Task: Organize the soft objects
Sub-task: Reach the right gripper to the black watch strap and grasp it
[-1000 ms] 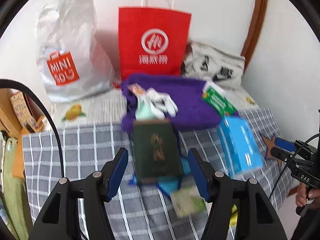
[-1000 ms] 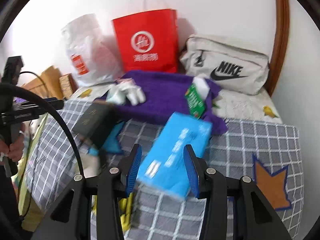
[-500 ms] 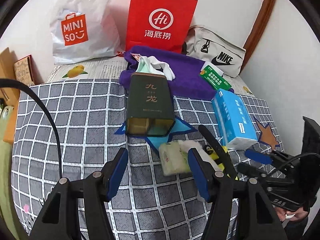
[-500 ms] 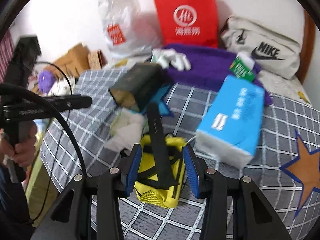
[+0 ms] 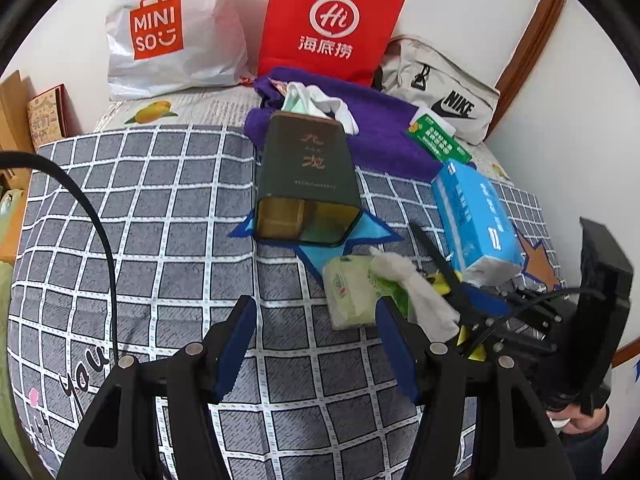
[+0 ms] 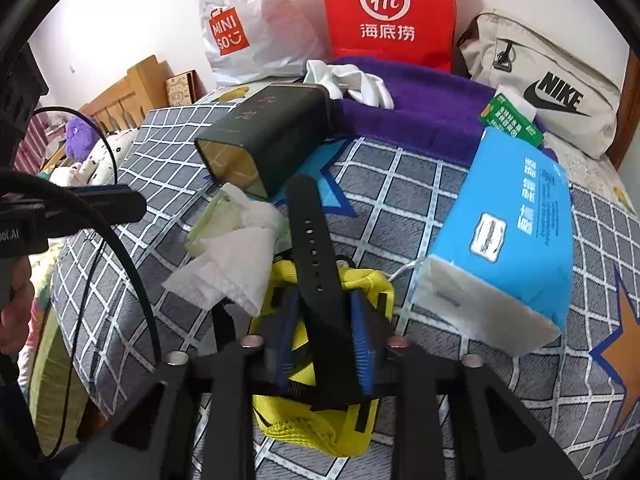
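My right gripper [image 6: 326,320] is shut on a black strap [image 6: 316,264] that lies over a yellow mesh pouch [image 6: 320,420] on the checked bedcover. My left gripper [image 5: 316,340] is open and empty, just short of a green tissue pack [image 5: 352,292] with loose white tissue [image 6: 232,264]. A dark green open tin [image 5: 306,176] lies on its side further on. A blue tissue pack [image 6: 516,232] lies to the right. White socks [image 5: 320,100] rest on a purple towel [image 5: 380,128] at the back.
A red paper bag [image 5: 332,24], a white Miniso bag [image 5: 168,32] and a grey Nike bag [image 6: 552,84] stand against the wall. A small green pack [image 5: 438,140] lies on the towel's edge. The bed's left edge drops to wooden furniture [image 6: 124,96].
Both grippers have come down and back toward the near edge of the bed. My right gripper has closed on the black strap over the yellow pouch. My left gripper stays open.
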### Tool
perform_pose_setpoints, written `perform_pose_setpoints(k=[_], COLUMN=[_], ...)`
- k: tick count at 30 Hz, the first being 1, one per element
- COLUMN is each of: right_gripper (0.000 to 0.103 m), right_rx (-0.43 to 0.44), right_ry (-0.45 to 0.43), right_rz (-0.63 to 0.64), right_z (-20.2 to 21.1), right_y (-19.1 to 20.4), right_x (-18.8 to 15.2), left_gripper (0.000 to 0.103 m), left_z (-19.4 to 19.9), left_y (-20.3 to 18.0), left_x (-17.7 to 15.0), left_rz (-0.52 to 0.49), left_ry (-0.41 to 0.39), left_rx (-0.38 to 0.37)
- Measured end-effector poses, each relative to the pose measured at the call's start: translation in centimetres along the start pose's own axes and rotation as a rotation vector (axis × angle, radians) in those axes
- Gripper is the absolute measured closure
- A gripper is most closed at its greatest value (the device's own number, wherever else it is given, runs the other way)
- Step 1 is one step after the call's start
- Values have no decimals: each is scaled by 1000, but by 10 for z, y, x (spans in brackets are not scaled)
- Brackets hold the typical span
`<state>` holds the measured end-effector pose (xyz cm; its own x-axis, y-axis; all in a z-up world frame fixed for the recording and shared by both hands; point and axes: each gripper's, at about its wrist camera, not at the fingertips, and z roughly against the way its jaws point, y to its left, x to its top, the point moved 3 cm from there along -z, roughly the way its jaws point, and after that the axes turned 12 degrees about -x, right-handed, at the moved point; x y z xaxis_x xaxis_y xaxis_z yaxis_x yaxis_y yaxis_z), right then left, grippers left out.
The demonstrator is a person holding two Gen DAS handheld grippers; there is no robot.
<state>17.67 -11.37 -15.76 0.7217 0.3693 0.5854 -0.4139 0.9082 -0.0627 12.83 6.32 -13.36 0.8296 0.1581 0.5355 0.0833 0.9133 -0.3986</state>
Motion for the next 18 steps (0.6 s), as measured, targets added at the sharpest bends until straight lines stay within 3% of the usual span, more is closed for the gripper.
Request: perform_pose_setpoints(k=[5, 18], right_gripper=[82, 83], right_rx=[42, -3], right_ry=[1, -42], right_rz=[-43, -115], right_z=[9, 39], right_y=[-10, -43], right_x=[1, -2], left_gripper=[43, 43], left_z=[-6, -47], left_y=[-5, -41], left_x=[1, 15], left_rz=[-35, -86], left_ry=[13, 97], left_rx=[-2, -112])
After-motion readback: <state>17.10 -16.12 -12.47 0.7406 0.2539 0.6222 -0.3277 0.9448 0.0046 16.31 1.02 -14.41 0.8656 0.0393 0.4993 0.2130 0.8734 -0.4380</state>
